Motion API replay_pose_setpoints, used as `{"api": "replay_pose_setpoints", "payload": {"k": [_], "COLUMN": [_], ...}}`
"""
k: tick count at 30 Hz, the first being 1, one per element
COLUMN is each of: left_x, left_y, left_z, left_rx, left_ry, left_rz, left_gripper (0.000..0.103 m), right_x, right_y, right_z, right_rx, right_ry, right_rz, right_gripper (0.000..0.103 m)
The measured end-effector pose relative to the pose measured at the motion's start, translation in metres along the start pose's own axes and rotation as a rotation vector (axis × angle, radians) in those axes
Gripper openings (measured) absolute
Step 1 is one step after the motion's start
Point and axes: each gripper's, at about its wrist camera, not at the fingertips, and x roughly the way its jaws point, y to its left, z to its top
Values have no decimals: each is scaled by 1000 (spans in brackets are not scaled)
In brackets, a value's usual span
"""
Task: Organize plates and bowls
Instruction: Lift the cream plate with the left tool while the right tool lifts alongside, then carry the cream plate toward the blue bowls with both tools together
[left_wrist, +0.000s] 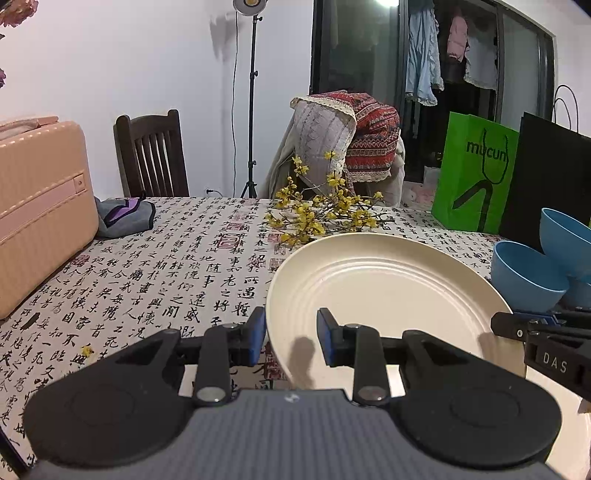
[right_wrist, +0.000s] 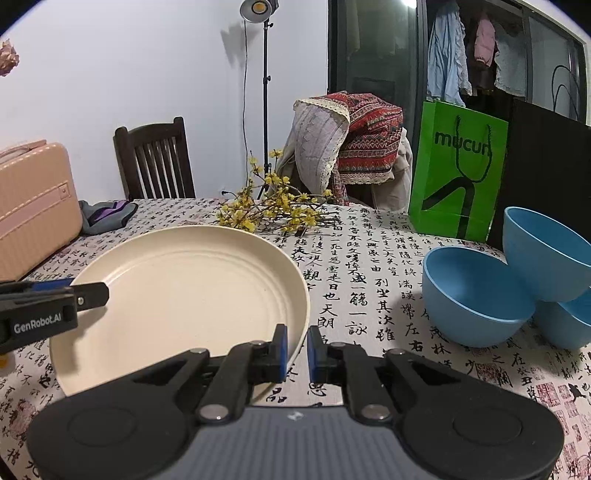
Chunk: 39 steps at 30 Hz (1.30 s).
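A round cream plate (left_wrist: 388, 280) hangs a little above the patterned tablecloth, held at two sides. My left gripper (left_wrist: 291, 328) is shut on its left rim, blue pads on either side of the edge. In the right wrist view the same plate (right_wrist: 184, 288) has its right rim pinched in my right gripper (right_wrist: 297, 343), which is shut on it. The left gripper (right_wrist: 92, 295) shows there at the plate's far left rim. To the right sit three blue bowls: one upright (right_wrist: 476, 295), one tilted (right_wrist: 546, 254) on top of another (right_wrist: 569, 321).
A branch of yellow flowers (right_wrist: 273, 214) lies just behind the plate. A pink suitcase (left_wrist: 40, 214) and grey cloth (left_wrist: 125, 218) occupy the left side. A green paper bag (right_wrist: 458, 173) and a black bag (right_wrist: 546, 177) stand behind the bowls. Chairs line the table's far edge.
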Motion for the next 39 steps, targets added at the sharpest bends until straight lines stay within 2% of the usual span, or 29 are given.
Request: {"api": "replay_pose_setpoints", "payload": {"k": [27,39], "left_x": [-40,-46], "left_y": [-17,-34], "left_z": [-17,-19], "left_rx": [22,39], "left_ry": [-21,-35], "left_rz": [-45,-78], "left_gripper": [30,30], "right_x": [-46,-54], "right_y": [-9,-31], "right_z": [-24,-36], "right_rx": [21,60], "right_ry": [-37,-46], "right_rz": [-39,-47], "right_gripper": [11,11]}}
